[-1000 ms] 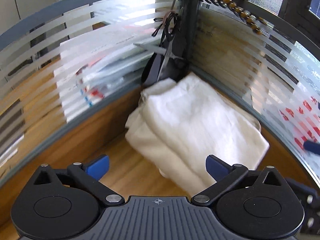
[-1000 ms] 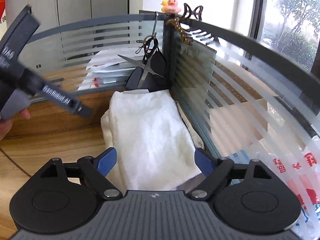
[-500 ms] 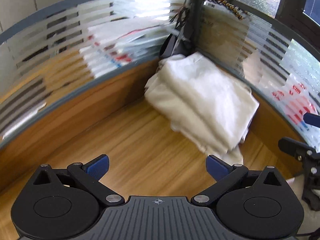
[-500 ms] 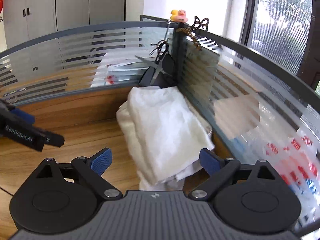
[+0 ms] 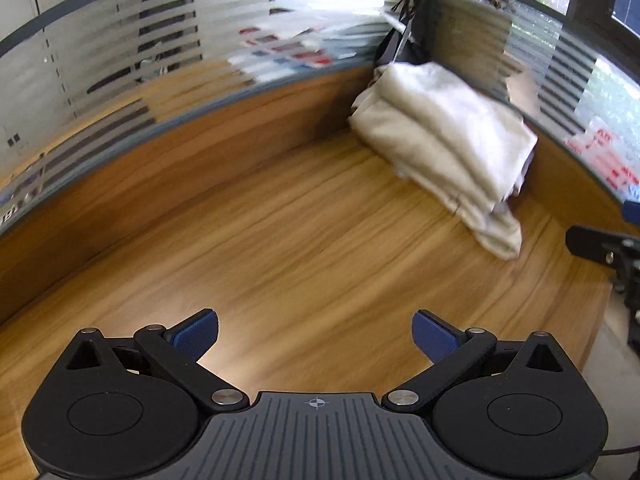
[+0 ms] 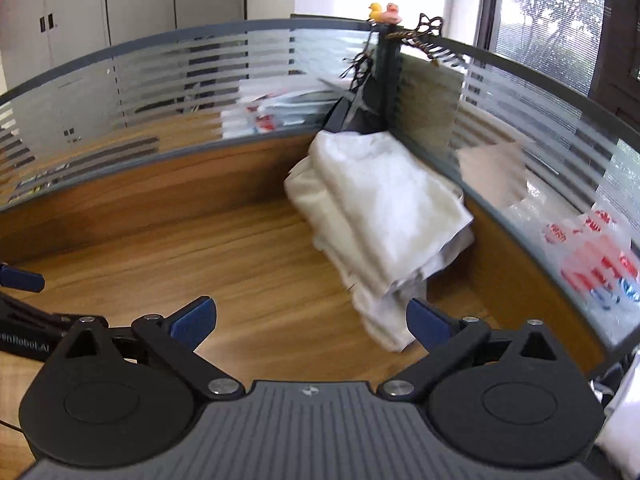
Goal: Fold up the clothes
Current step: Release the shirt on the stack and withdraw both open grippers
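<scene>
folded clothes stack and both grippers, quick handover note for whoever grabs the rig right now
Left gripper: open, nothing between the jaws, over bare wooden desk.
Right gripper: open, empty, just short of the near end of the stack.
Folded white clothes: stacked in the desk's far corner against the glass partition, lower layers sticking out at the near end.
Done: stack folded and placed.
Left: no unfolded garment identifiable in view; tidy the loose near end if wanted.

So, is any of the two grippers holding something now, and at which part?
Nothing is held. The left gripper and the right gripper both stand open over the bare wooden desk. The folded white clothes lie apart in the corner.
</scene>
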`<state>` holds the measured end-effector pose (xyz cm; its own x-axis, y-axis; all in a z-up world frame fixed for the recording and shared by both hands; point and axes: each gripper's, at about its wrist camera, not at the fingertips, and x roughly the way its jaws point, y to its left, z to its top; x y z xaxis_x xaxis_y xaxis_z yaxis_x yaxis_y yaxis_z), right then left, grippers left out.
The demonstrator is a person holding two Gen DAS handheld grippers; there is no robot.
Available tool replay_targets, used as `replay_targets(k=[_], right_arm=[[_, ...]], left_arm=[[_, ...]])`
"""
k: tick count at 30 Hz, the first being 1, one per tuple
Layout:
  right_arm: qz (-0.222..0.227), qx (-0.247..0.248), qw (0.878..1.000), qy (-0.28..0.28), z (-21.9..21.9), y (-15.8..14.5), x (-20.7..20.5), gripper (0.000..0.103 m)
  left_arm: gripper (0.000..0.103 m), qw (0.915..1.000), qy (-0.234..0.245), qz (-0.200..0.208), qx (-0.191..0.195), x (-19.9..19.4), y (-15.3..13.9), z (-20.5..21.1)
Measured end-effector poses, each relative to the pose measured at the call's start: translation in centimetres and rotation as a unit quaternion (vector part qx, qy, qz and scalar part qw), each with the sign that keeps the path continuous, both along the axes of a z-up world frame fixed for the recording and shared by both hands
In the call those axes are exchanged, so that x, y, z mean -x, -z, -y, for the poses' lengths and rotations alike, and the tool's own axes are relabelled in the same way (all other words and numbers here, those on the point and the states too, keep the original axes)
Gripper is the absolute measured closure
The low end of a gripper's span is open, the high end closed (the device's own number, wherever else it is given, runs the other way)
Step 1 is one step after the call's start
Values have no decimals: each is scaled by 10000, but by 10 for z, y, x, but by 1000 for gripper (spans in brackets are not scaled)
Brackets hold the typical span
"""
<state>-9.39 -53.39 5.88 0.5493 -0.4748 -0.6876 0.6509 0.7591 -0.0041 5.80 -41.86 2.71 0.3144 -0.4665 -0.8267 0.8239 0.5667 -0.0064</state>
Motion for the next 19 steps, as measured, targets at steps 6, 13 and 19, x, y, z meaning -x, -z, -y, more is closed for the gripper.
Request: replay_targets(k=[6,13,19], right_arm=[[-61,-43,10000,27,-48,8,-4,1],[-78,-226,9996,170,-80,26,-10,1],[-150,-392,9988,236,-94,39,-16,1]], left_arm=[[0,9999,-46,109,-112,8,15,-49],[0,9997,-130,144,-159,10,25,-88],[0,9997,-65,77,-231,13,32,-106]])
